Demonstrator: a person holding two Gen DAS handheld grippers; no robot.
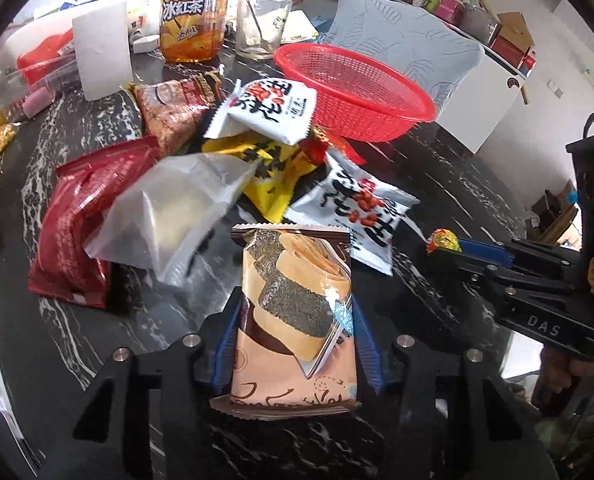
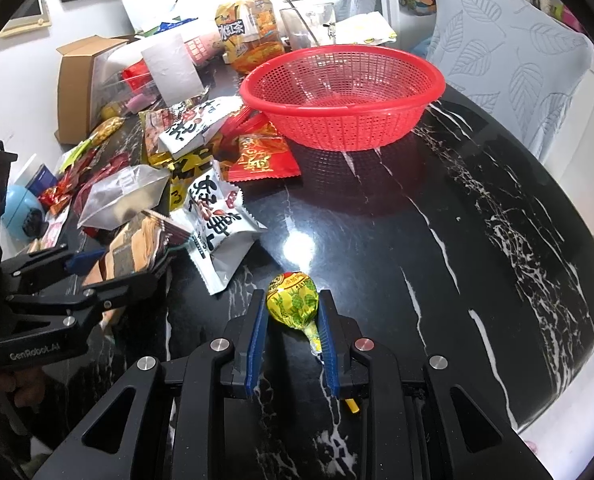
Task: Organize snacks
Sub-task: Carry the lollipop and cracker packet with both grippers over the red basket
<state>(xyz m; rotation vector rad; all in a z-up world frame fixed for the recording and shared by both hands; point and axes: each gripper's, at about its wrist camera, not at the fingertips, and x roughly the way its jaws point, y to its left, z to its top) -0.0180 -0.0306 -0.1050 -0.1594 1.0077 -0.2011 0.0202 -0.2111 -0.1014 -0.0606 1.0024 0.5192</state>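
A tan packet of seaweed crackers point(image 1: 293, 280) sits between the blue pads of my left gripper point(image 1: 297, 308), which is shut on its sides at the near edge of a snack pile point(image 1: 201, 176). In the right wrist view this gripper point(image 2: 113, 256) and its packet point(image 2: 137, 246) show at the left. My right gripper point(image 2: 291, 312) is shut on a yellow-wrapped lollipop point(image 2: 293, 300) just above the black marble table point(image 2: 437, 240). The left wrist view has that gripper point(image 1: 447, 248) with the lollipop point(image 1: 443, 238) at the right. A red mesh basket point(image 2: 341, 96) stands beyond, with nothing in it.
White peanut packets point(image 1: 353, 208), a dark red bag point(image 1: 81, 224), a frosted pouch point(image 1: 169, 216) and a yellow packet point(image 1: 269, 176) lie heaped. Behind stand an iced tea bottle point(image 1: 193, 16), a glass with a spoon point(image 1: 261, 24), a white block point(image 1: 103, 52), a cardboard box point(image 2: 85, 80) and a chair point(image 2: 509, 52).
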